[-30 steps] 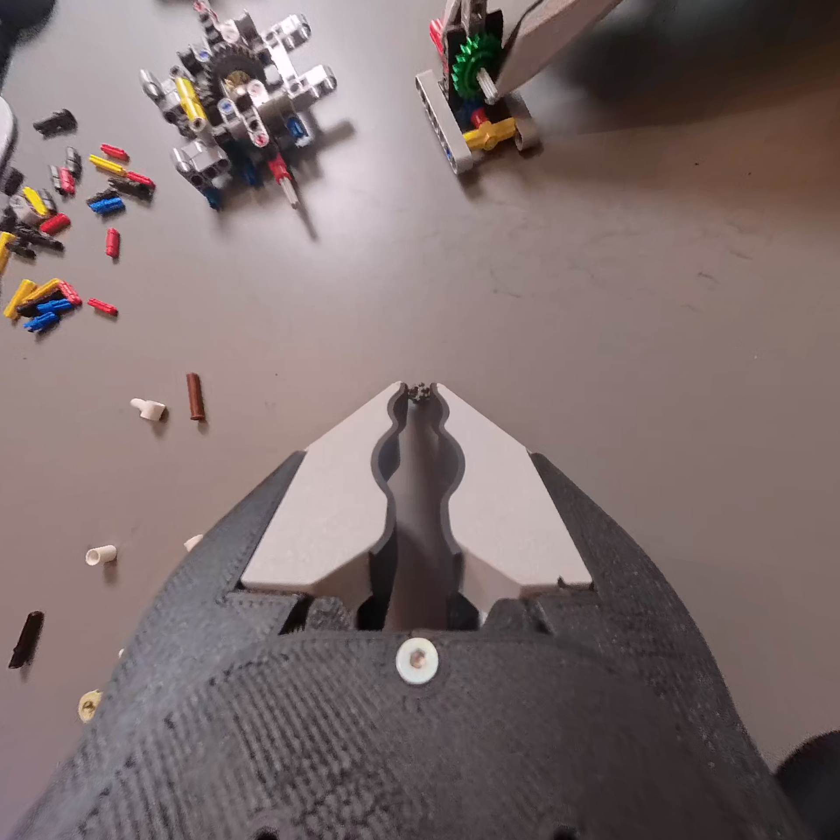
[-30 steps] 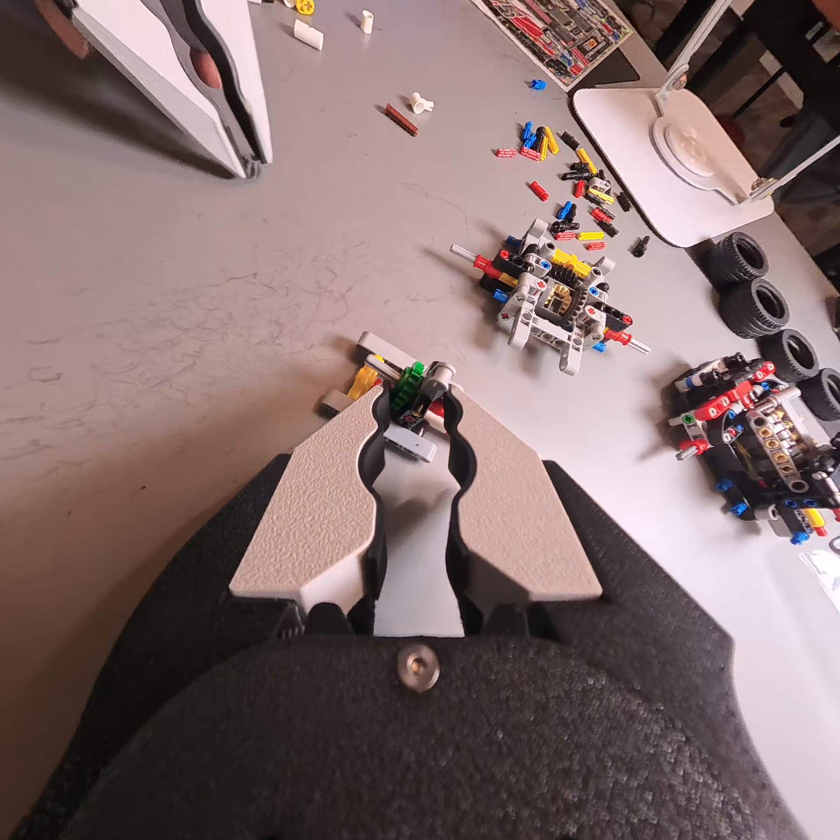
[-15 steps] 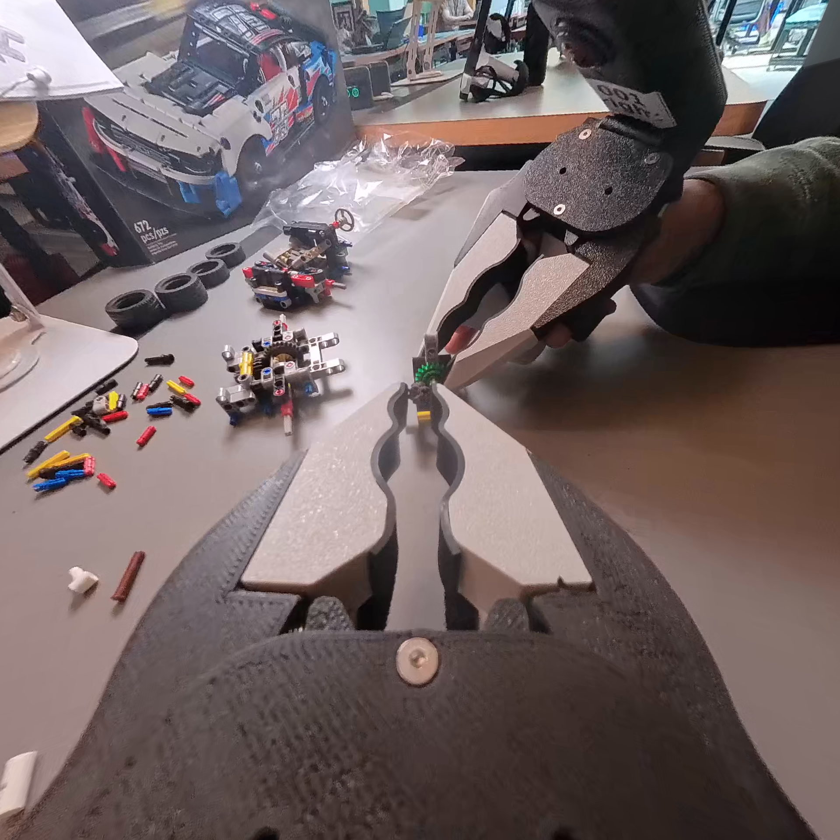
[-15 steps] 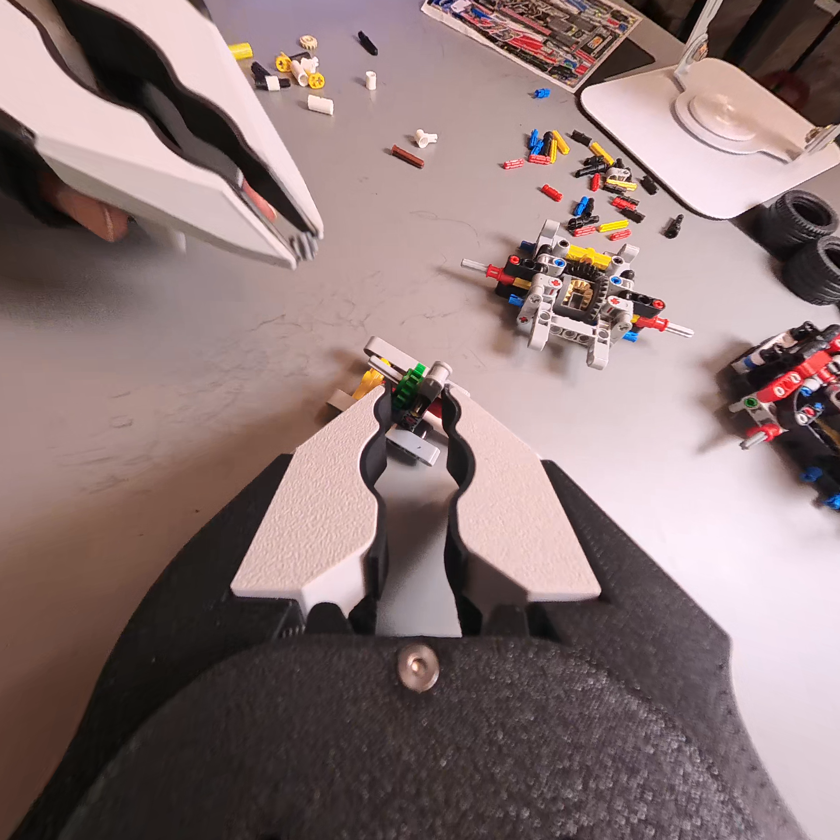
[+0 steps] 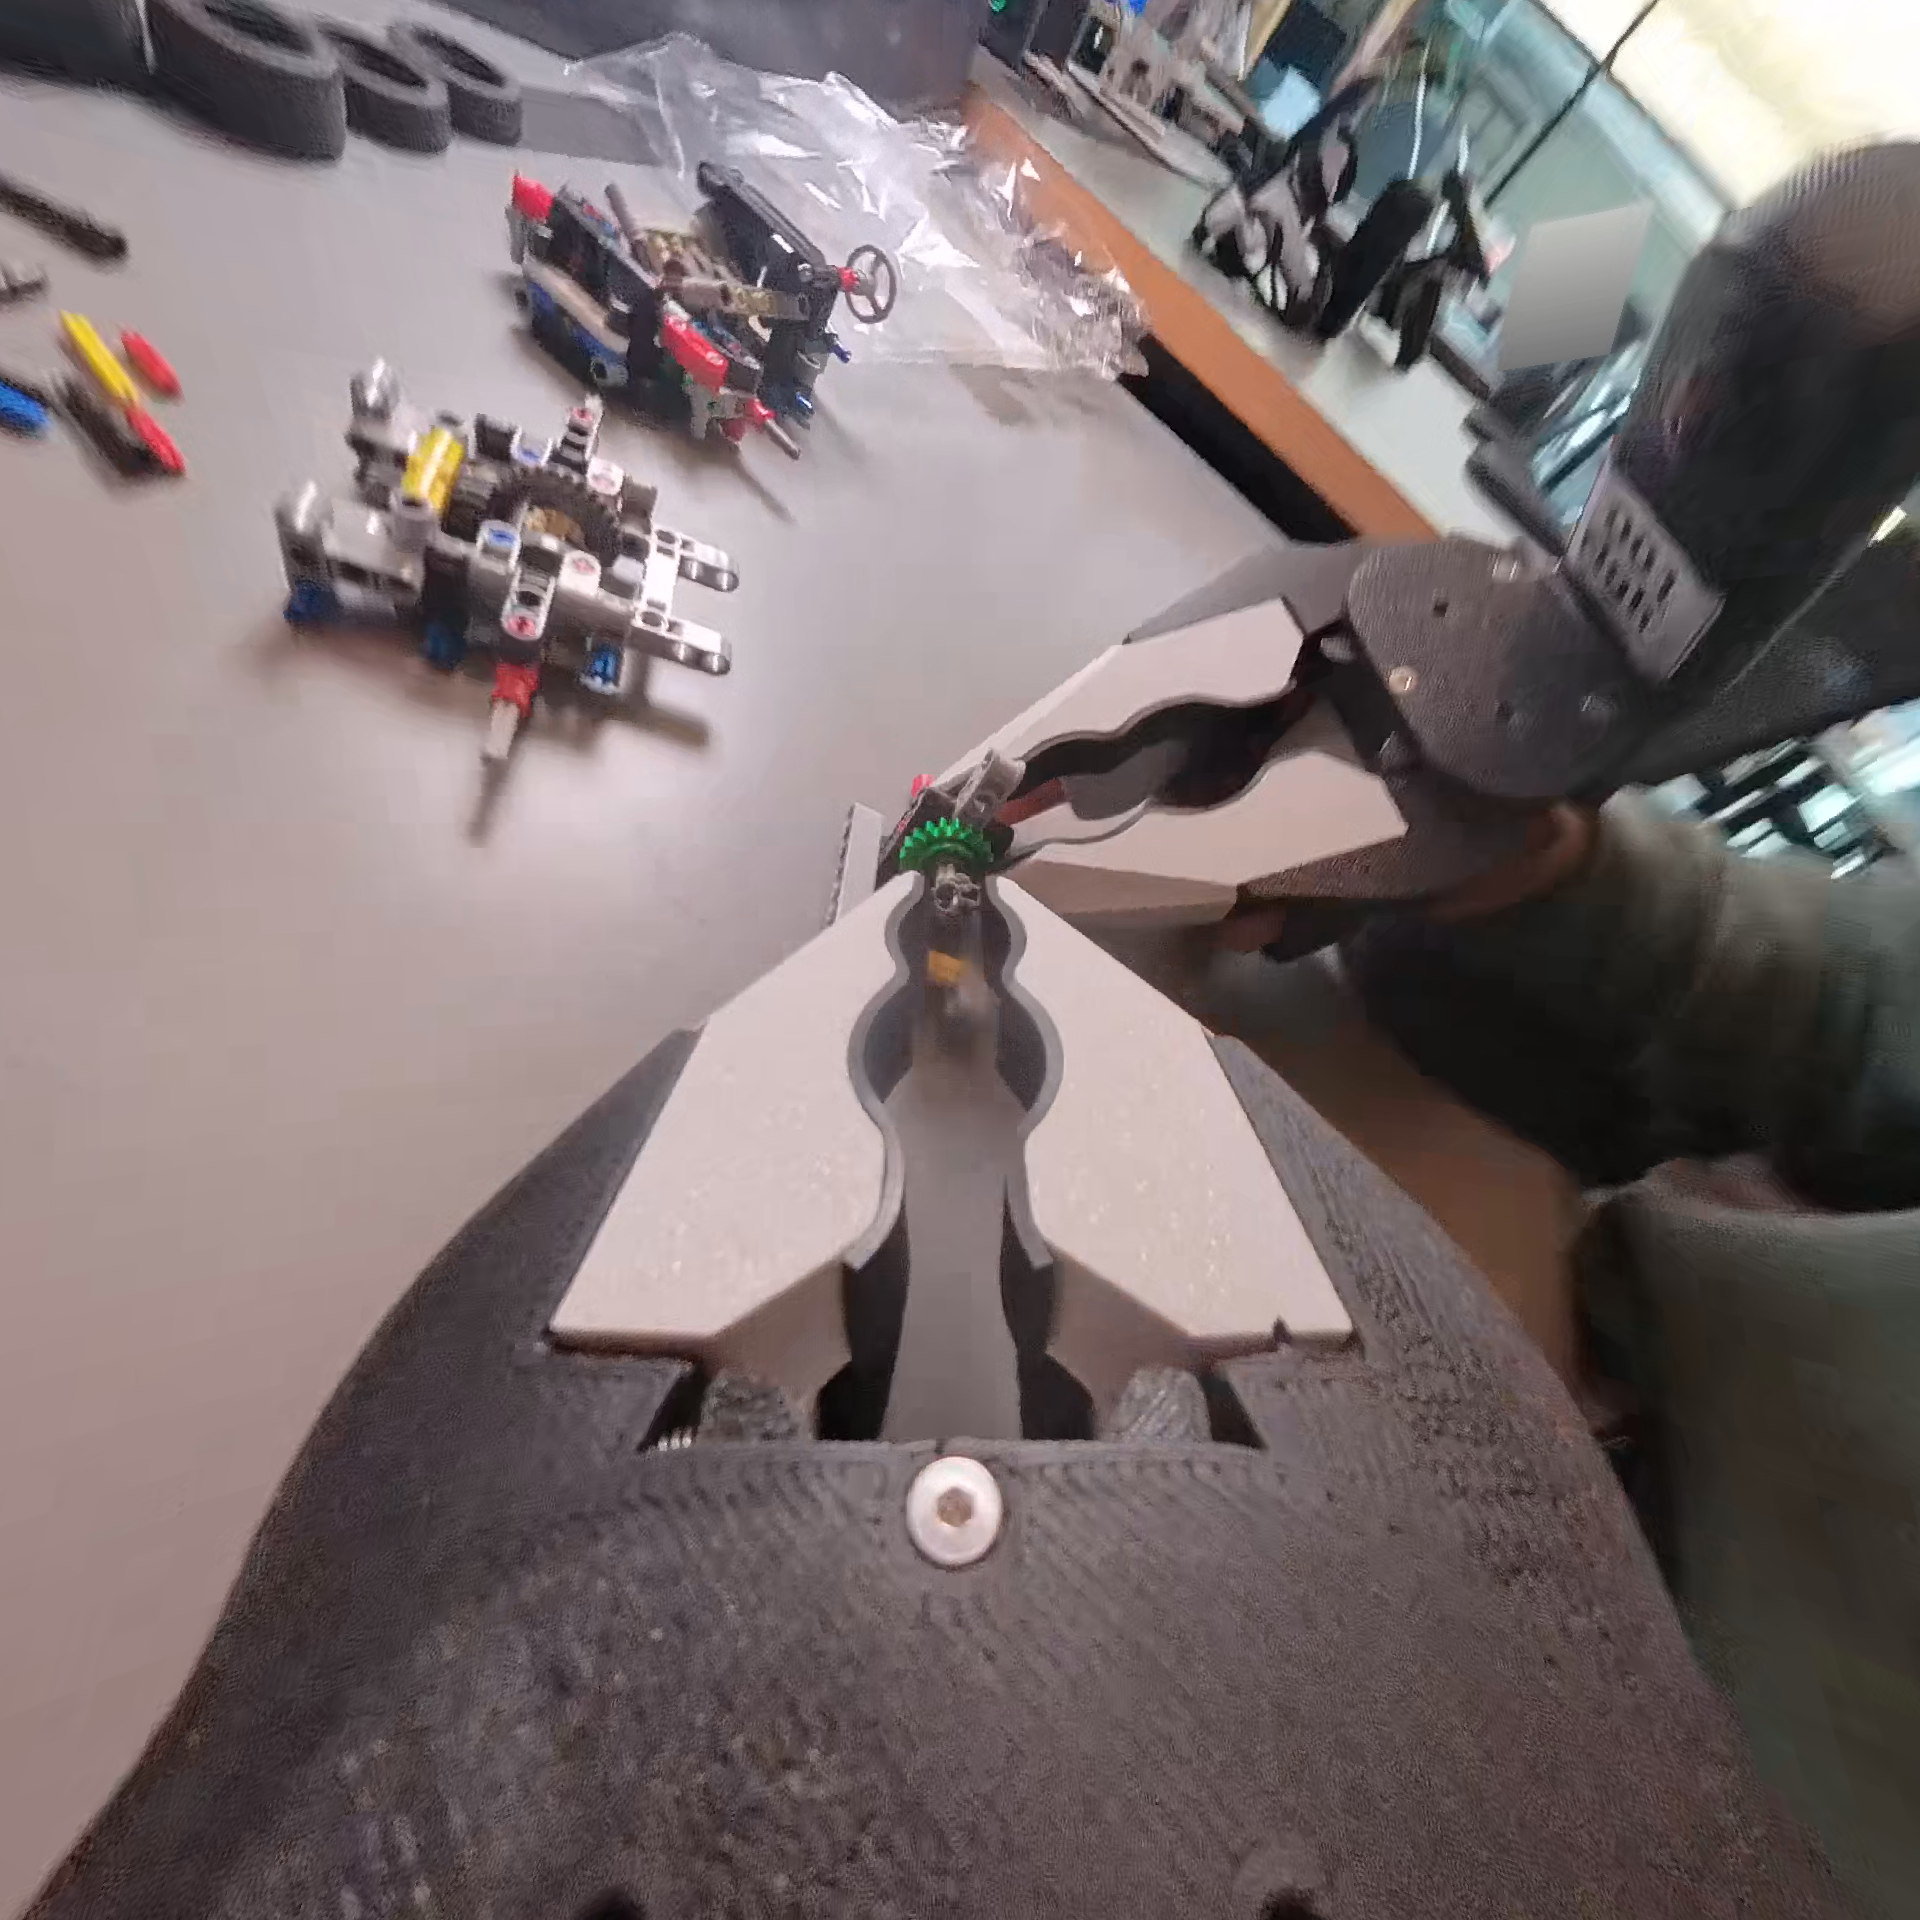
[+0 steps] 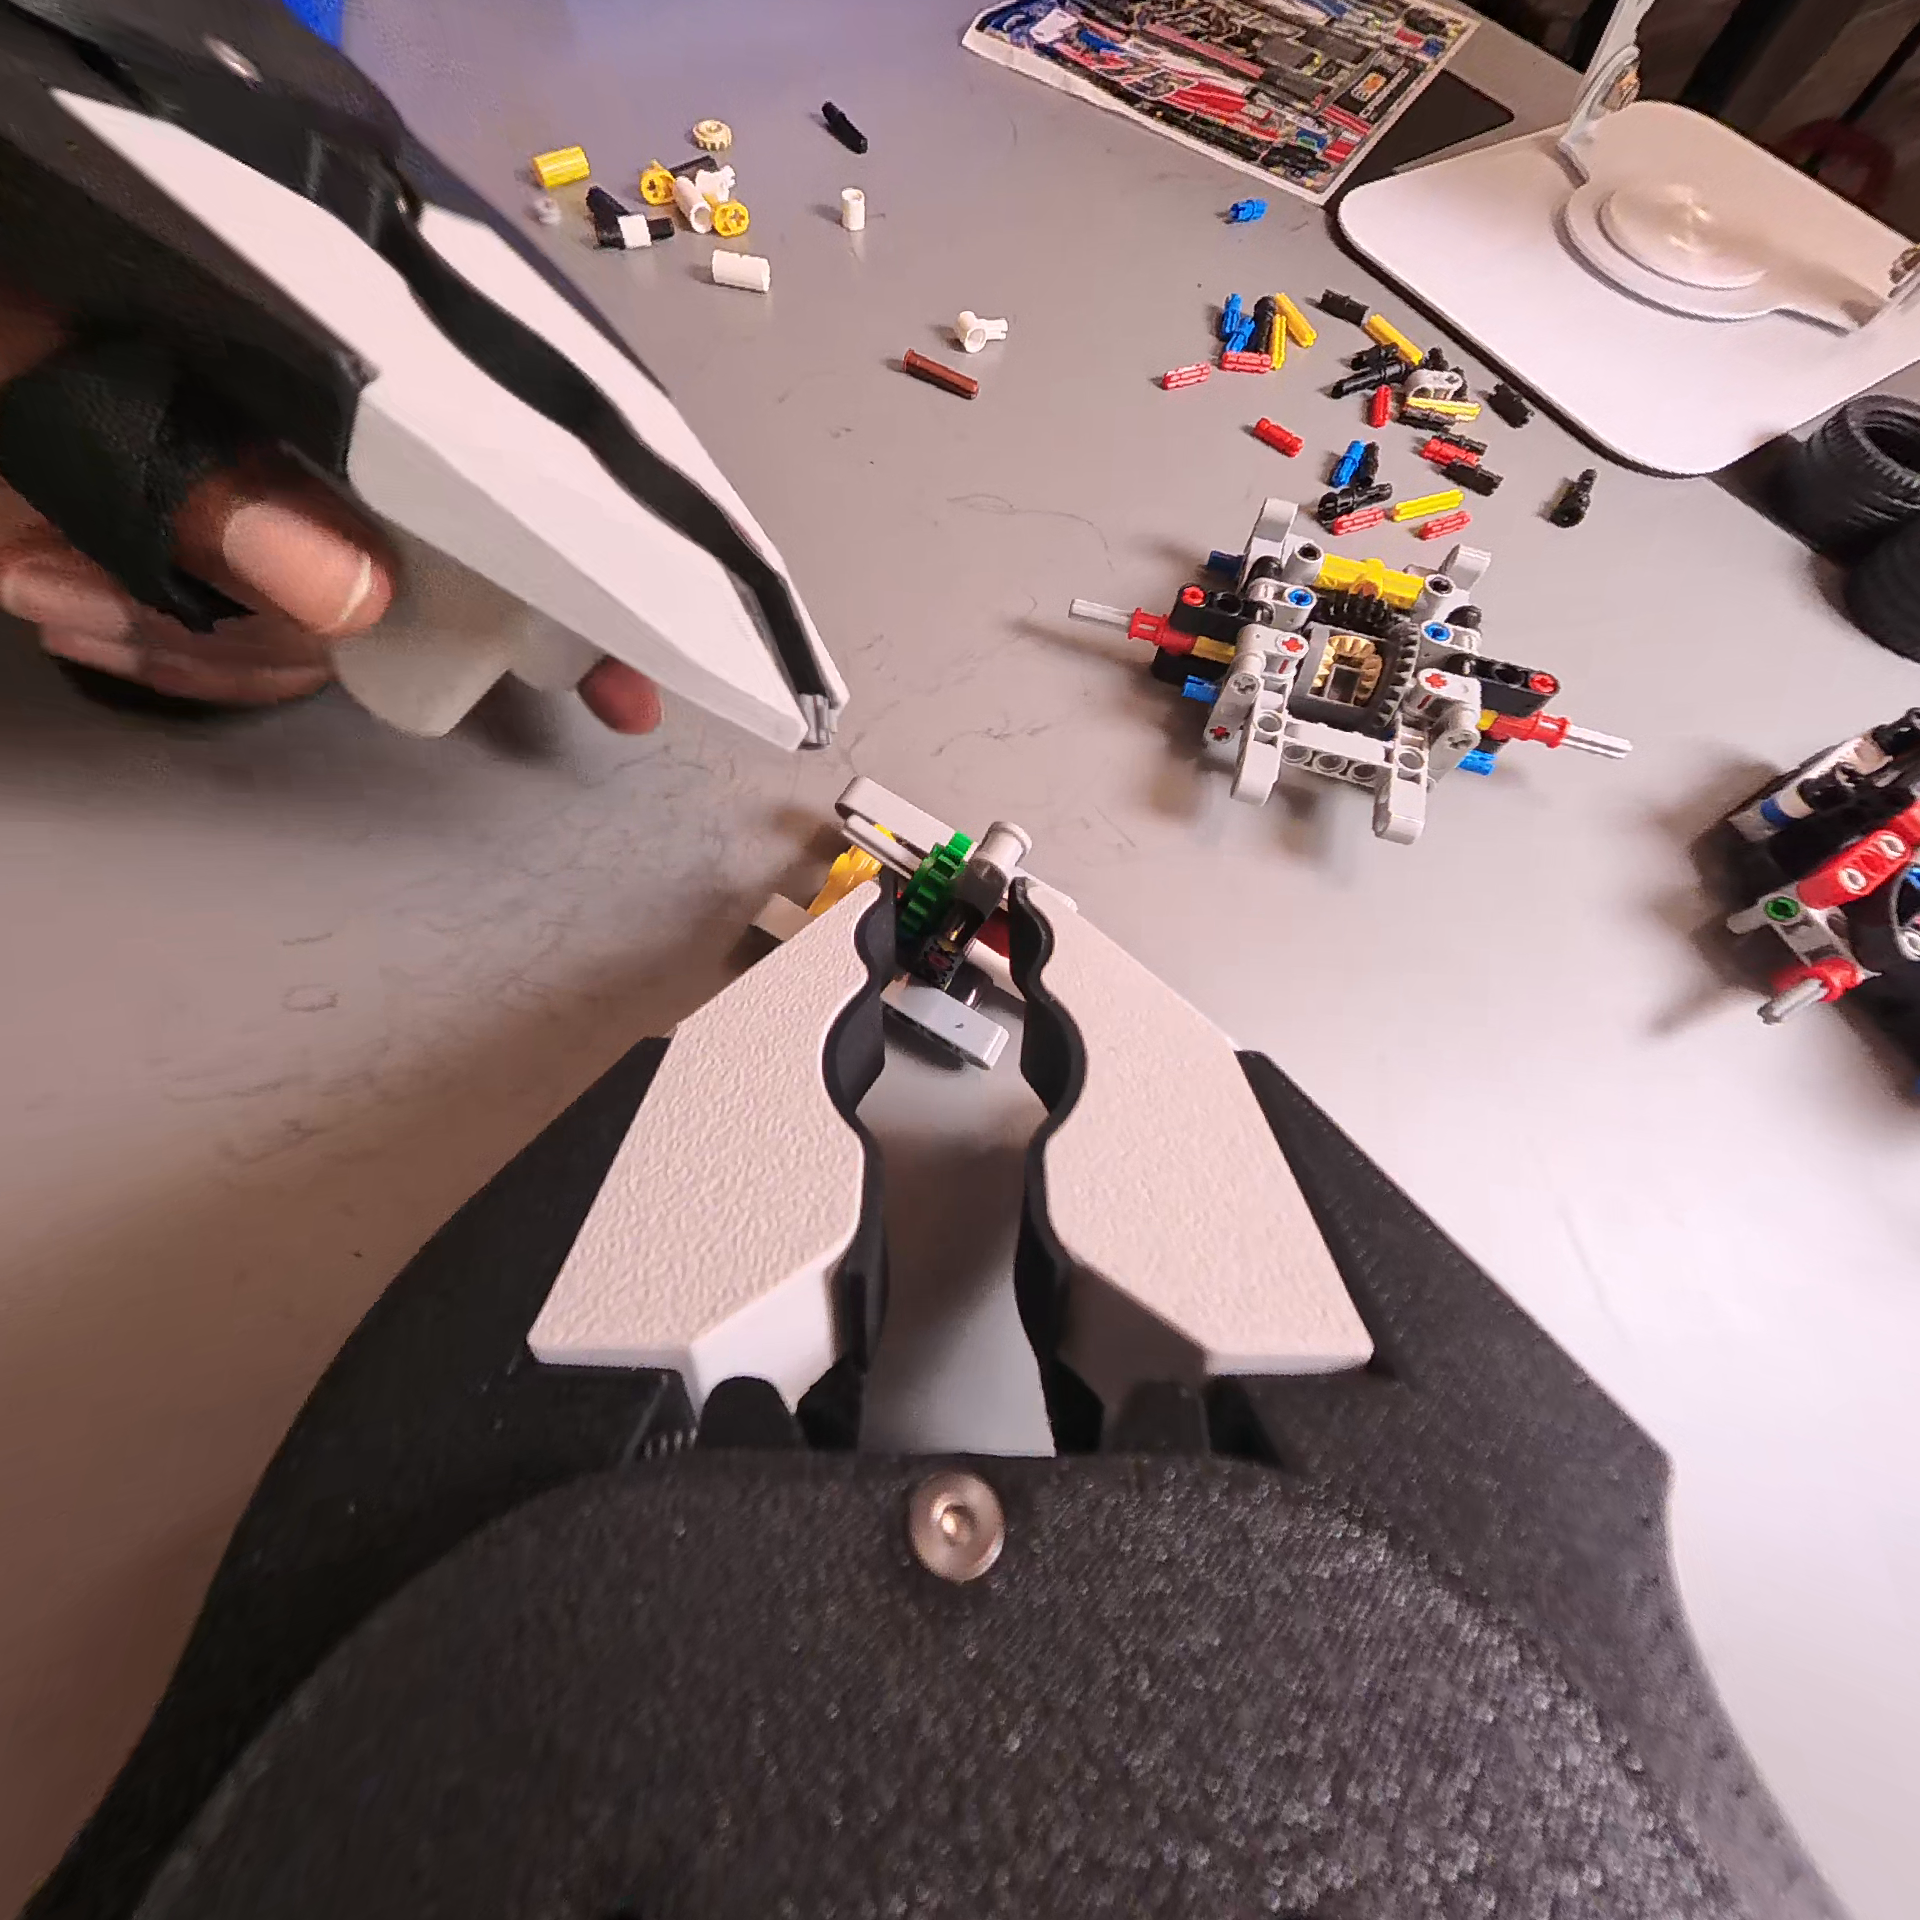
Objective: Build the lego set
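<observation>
My left gripper (image 5: 954, 883) is shut on a small grey piece (image 5: 956, 896) pinched at its very tips. It hovers just short of a small brick assembly with a green gear (image 5: 943, 840). In the right wrist view the left gripper (image 6: 821, 727) comes in from the upper left, its tips a little apart from the assembly. My right gripper (image 6: 951, 899) is shut on that assembly, whose green gear (image 6: 932, 878), grey beams and yellow part rest on the grey table (image 6: 416, 935). The right gripper also shows in the left wrist view (image 5: 997, 821).
A larger grey geared assembly (image 6: 1351, 675) lies right of the grasp, and a black and red chassis (image 6: 1839, 883) lies farther right. Loose coloured pins (image 6: 1371, 416), small white and yellow parts (image 6: 675, 203), a white stand base (image 6: 1621, 281), tyres (image 6: 1870, 488) and a printed booklet (image 6: 1226, 73) lie beyond. Both grippers' tips are close together, under 4 cm apart.
My left gripper has swung across the table with the small grey piece still in its tips and closed in on the green gear assembly. My right gripper has kept its hold and barely moved.
</observation>
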